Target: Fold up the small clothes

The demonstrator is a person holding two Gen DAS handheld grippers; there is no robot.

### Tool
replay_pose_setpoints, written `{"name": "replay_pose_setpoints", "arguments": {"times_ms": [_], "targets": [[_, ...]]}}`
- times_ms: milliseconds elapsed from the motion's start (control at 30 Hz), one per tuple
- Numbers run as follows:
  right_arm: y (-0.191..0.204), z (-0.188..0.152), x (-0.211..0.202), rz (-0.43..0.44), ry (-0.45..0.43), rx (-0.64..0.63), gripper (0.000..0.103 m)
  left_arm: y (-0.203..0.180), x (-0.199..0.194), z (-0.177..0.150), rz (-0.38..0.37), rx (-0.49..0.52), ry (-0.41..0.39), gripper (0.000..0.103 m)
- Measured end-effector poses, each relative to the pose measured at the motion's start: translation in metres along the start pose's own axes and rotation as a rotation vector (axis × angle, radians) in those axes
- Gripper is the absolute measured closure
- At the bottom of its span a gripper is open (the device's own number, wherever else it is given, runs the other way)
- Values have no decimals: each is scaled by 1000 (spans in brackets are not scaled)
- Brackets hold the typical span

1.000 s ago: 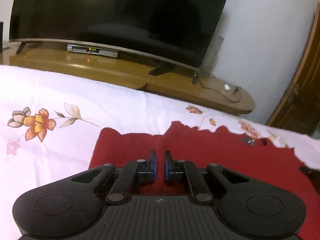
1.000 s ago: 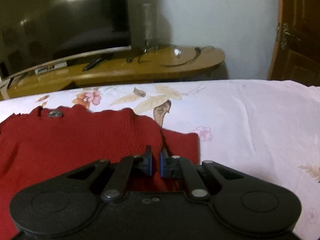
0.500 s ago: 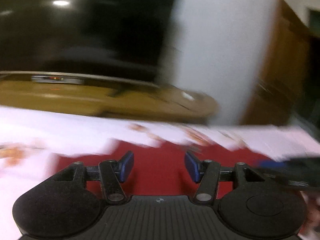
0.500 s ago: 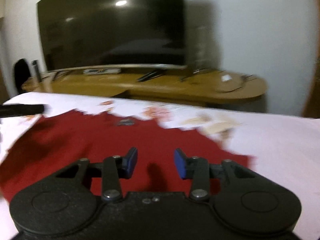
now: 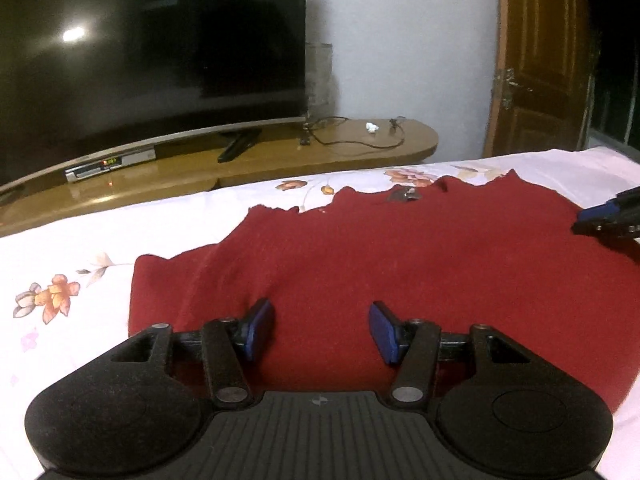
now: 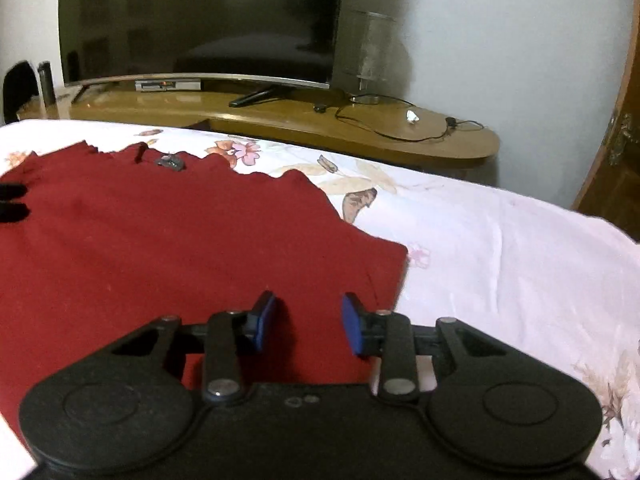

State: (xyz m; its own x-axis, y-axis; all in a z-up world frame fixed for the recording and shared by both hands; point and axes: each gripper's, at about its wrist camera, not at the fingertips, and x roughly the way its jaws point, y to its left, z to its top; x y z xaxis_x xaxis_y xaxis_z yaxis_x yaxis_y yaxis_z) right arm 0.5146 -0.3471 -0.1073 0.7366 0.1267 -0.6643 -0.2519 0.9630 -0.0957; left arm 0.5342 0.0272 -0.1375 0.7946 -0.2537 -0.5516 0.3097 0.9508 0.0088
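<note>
A dark red knitted garment (image 5: pixel 400 264) lies flat on a white flowered bedsheet (image 5: pixel 72 264); it also shows in the right wrist view (image 6: pixel 160 248). It has a scalloped far edge and a small grey label (image 6: pixel 170 161). My left gripper (image 5: pixel 322 330) is open and empty, just above the garment's near left part. My right gripper (image 6: pixel 308 322) is open and empty, above the garment's near right corner. The right gripper's tip shows at the right edge of the left wrist view (image 5: pixel 608 216).
Beyond the bed stands a wooden TV bench (image 6: pixel 320 120) with a large dark television (image 6: pixel 200 20), a set-top box (image 5: pixel 110 164), cables and a glass vase (image 6: pixel 368 60). A wooden door (image 5: pixel 540 60) is at the right. The sheet (image 6: pixel 500 260) spreads right of the garment.
Both grippers were shut on the garment's edge one second ago. They have opened, let the cloth go and swung inward; the garment now lies flat.
</note>
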Motion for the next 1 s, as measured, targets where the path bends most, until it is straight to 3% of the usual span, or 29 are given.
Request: {"name": "replay_pose_setpoints", "arguments": {"times_ms": [133,267,400,533,700,800,933,1000], "targets": [[16,8,-14,-31,-17,22,66,-14,-25,10,8,-30,-38,48],[51,6,-61,82,-108,14,63,-37,-57,8,-56,-53,-96,33],[97,-13,-71,168,-91,-80,65,-60,-52,-11,-89,-57,-14,33],[129,-35,-63,164,-15,-214,65,-66,-58,-33,-12,10,25,33],[90,-52,-72,49,23,-135,63,-34,-87,-54,38,-40,49,33],[63,-67,-86,25,32,-77,63,-18,-99,-63,53,-70,57,33],[59,-77,-92,-7,20,-57,63,-19,-103,-56,89,-69,71,33],[68,-67,-99,-16,6,-20,69,-27,-114,-51,90,-57,25,33]]}}
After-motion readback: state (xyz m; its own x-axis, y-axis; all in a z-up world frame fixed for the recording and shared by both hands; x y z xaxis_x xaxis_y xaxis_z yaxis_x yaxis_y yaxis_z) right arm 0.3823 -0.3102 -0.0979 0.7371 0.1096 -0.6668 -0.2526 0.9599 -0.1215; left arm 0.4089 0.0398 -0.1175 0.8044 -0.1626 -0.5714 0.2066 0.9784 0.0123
